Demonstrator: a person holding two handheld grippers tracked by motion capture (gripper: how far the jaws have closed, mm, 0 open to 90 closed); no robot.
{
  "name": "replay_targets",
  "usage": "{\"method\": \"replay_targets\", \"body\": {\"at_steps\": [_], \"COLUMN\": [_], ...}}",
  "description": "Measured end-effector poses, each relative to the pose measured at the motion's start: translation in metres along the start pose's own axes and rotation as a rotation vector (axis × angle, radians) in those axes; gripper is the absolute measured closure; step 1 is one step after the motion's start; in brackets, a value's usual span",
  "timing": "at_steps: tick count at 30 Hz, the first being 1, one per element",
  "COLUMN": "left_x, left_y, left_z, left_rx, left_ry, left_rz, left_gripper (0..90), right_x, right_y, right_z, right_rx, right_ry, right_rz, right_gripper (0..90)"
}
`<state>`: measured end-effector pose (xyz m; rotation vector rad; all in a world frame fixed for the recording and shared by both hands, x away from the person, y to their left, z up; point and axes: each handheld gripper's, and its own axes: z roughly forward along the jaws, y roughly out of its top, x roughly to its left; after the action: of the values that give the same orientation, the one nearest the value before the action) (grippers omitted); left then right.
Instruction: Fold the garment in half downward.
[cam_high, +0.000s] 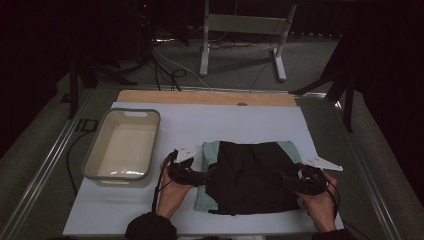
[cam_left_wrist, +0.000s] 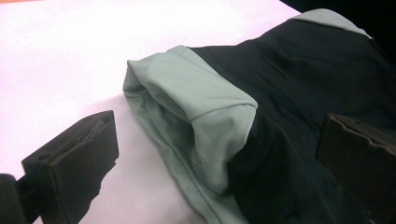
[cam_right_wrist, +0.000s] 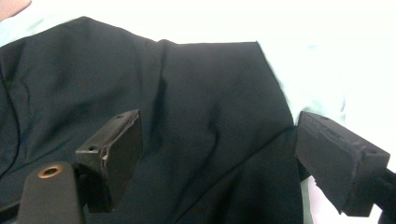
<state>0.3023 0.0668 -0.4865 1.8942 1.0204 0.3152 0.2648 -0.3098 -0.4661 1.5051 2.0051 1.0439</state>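
Two hand-held grippers set at the side edges of a folded black-and-mint fabric garment (cam_high: 252, 175) lying on the near middle of the white bench (cam_high: 240, 122).

The cloth looks light, limp and prone to slumping; hold it at a layered edge, through all plies. The left gripper (cam_high: 209, 175) and right gripper (cam_high: 282, 178) both have their fingers spread, gripping nothing. The left gripper view reveals a rolled mint hem (cam_left_wrist: 196, 102); the high view adds an empty pale plastic tub (cam_high: 122, 145) at far left.

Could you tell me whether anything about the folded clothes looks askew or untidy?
Yes. The black garment sits crooked on the pale green garment, whose left edge is rolled over and bunched. The grippers' jaws are open at either side. The basin looks normal.
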Motion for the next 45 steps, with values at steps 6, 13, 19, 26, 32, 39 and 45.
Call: {"method": "replay_targets", "body": {"at_steps": [6,13,19,26,32,39,45], "left_x": [0.002,0.005,0.004,0.004,0.006,0.007,0.006], "left_y": [0.002,0.002,0.001,0.002,0.003,0.004,0.004], "left_z": [-0.009,-0.017,-0.019,-0.022,-0.024,-0.027,-0.027], "left_rx": [-0.003,-0.009,-0.011,-0.015,-0.027,-0.039,-0.040], "left_ry": [-0.003,0.018,0.015,0.056,0.042,0.038,0.036], "left_rz": [0.007,0.028,0.036,0.060,0.042,0.032,0.032], "left_gripper": [0.2,0.2,0.2,0.2,0.2,0.2,0.2], "right_x": [-0.001,0.002,0.004,0.009,0.019,0.036,0.046], "right_y": [0.000,0.000,0.000,0.001,0.000,0.001,0.001], "right_z": [0.000,0.001,0.004,0.005,0.010,0.015,0.019], "right_rx": [-0.005,-0.007,0.004,-0.006,-0.005,-0.008,0.001], "right_ry": [0.011,0.021,0.022,0.037,0.048,0.075,0.098], "right_rz": [0.008,0.000,-0.010,-0.029,-0.052,-0.086,-0.105], "right_gripper": [16.1,15.8,15.0,12.0,10.1,9.0,8.2]}}
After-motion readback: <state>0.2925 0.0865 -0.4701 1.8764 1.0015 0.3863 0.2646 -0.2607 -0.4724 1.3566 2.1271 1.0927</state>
